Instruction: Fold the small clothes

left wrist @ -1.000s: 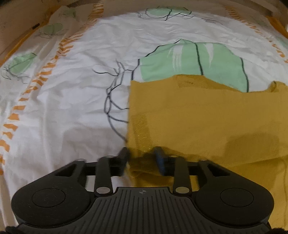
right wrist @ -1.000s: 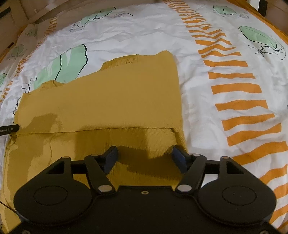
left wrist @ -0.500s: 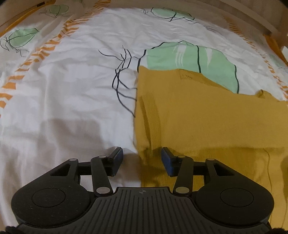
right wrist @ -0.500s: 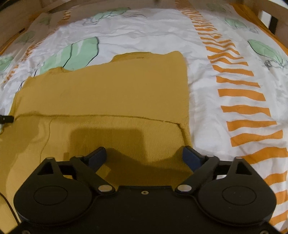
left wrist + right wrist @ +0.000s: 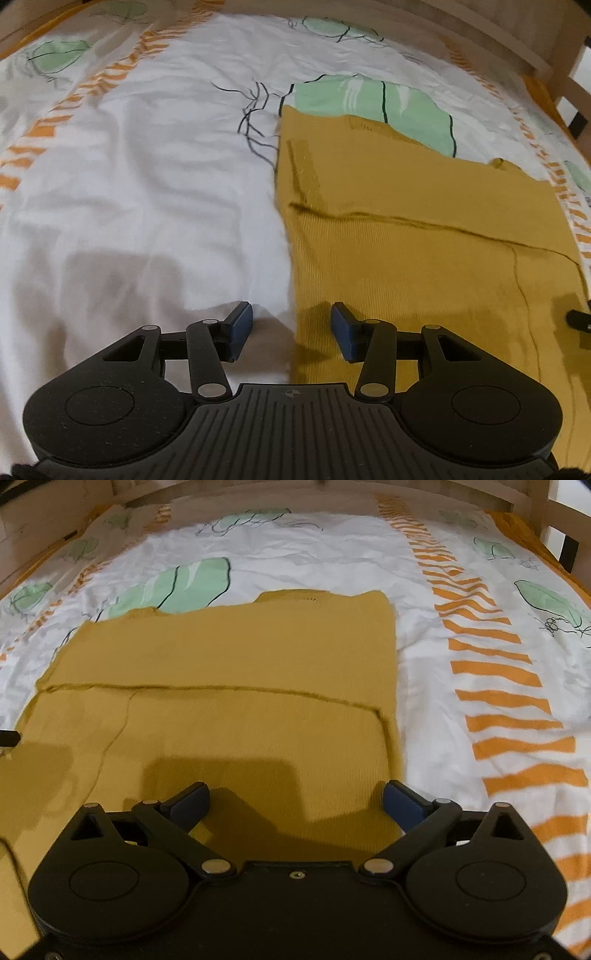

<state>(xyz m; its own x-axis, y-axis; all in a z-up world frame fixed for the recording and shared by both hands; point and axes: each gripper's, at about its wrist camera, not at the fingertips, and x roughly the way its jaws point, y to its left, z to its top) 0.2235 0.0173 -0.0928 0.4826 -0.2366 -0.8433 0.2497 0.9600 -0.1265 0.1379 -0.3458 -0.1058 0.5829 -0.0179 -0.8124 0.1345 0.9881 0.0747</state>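
Mustard knit garment (image 5: 229, 686) lies flat on the bed sheet (image 5: 461, 709), near part folded over itself, fold edge running across its width. My right claw (image 5: 295, 801) hangs above the garment's near right corner, jaws opening, already wide, nothing pinched between the pads. My left claw (image 5: 291, 328) straddles the garment's left edge, jaws partly spread, pads clear of the cloth. Sheet is white with orange stripes and green leaves
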